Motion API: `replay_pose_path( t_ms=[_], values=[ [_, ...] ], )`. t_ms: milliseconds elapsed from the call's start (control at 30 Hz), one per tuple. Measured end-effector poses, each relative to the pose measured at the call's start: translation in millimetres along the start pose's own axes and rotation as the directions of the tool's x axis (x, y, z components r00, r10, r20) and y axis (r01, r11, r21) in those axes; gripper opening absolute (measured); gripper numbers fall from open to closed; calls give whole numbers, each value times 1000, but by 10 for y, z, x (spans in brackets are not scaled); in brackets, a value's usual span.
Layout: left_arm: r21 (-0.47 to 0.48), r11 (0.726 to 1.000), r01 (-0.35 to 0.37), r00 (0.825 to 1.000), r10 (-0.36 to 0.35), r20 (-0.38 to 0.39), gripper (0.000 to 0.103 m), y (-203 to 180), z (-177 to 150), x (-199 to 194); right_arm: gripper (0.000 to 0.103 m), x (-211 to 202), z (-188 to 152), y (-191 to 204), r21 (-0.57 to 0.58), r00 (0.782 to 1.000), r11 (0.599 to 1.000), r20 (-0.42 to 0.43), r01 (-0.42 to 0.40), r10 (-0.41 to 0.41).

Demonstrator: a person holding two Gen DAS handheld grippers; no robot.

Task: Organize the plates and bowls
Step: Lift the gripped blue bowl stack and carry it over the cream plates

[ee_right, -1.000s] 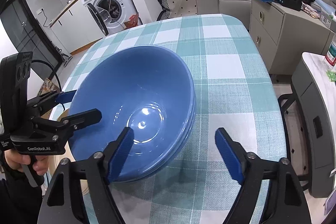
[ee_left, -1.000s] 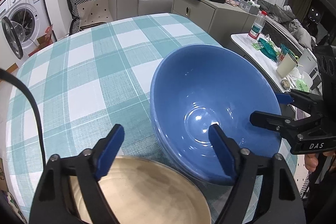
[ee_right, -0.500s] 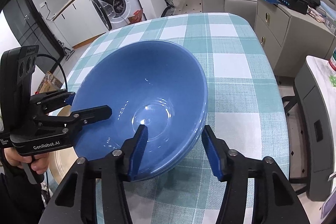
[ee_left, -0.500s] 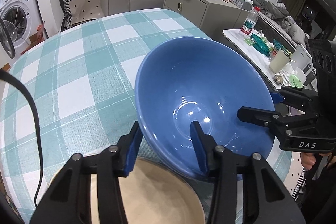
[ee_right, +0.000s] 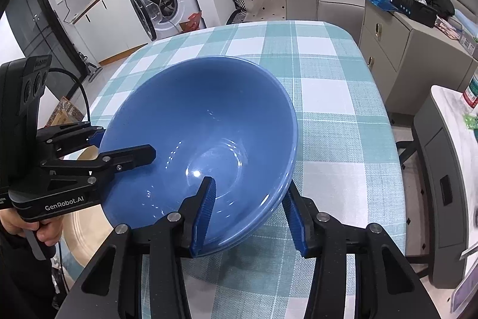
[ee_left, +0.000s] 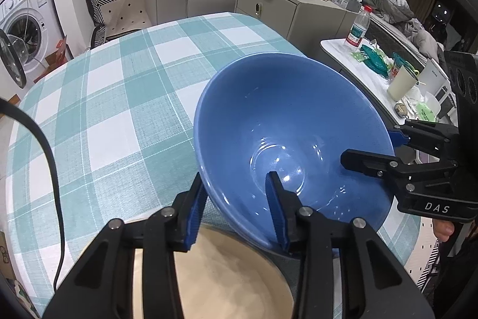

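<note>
Two nested blue bowls [ee_left: 283,115] [ee_right: 203,109] sit on the checked tablecloth [ee_left: 119,109], their near edge over a beige plate [ee_left: 227,283] [ee_right: 86,223]. My left gripper [ee_left: 235,175] straddles the near-left rim. Its jaws are closing, one pad on the outer wall and one inside. My right gripper [ee_right: 249,183] straddles the opposite rim the same way, its jaws closing with the wall between its pads. Each gripper shows in the other's view: the right gripper [ee_left: 367,148] and the left gripper [ee_right: 127,142].
A side table with a water bottle [ee_left: 357,29] and a cup stands past the table's right edge, with a grey cabinet [ee_right: 397,50] and a sofa behind. A washing machine [ee_right: 161,2] stands at the far left. A black cable [ee_left: 44,139] hangs at the left.
Both grippers' jaws went from wide open around the bowl's rim to narrow, with pads now against the bowl wall. The hands barely shifted; the bowl looks slightly nearer.
</note>
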State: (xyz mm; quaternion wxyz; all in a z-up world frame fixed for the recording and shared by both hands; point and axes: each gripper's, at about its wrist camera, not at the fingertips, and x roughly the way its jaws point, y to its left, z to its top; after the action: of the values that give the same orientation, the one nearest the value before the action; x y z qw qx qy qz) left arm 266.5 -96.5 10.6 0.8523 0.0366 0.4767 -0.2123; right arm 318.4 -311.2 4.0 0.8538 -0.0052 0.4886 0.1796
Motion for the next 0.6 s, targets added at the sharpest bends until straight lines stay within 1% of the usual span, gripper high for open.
replay_pose_path(
  t_ms=[267, 600],
  values=[
    [8, 1000, -5, 1000, 4, 6, 38, -22, 5, -23, 46, -44, -15, 7, -4, 1000, 1000, 4, 9, -9],
    [16, 1000, -8, 1000, 7, 29, 38, -54, 23, -146, 46, -174, 4, 40, -14, 999, 1000, 30, 23, -23]
  ],
)
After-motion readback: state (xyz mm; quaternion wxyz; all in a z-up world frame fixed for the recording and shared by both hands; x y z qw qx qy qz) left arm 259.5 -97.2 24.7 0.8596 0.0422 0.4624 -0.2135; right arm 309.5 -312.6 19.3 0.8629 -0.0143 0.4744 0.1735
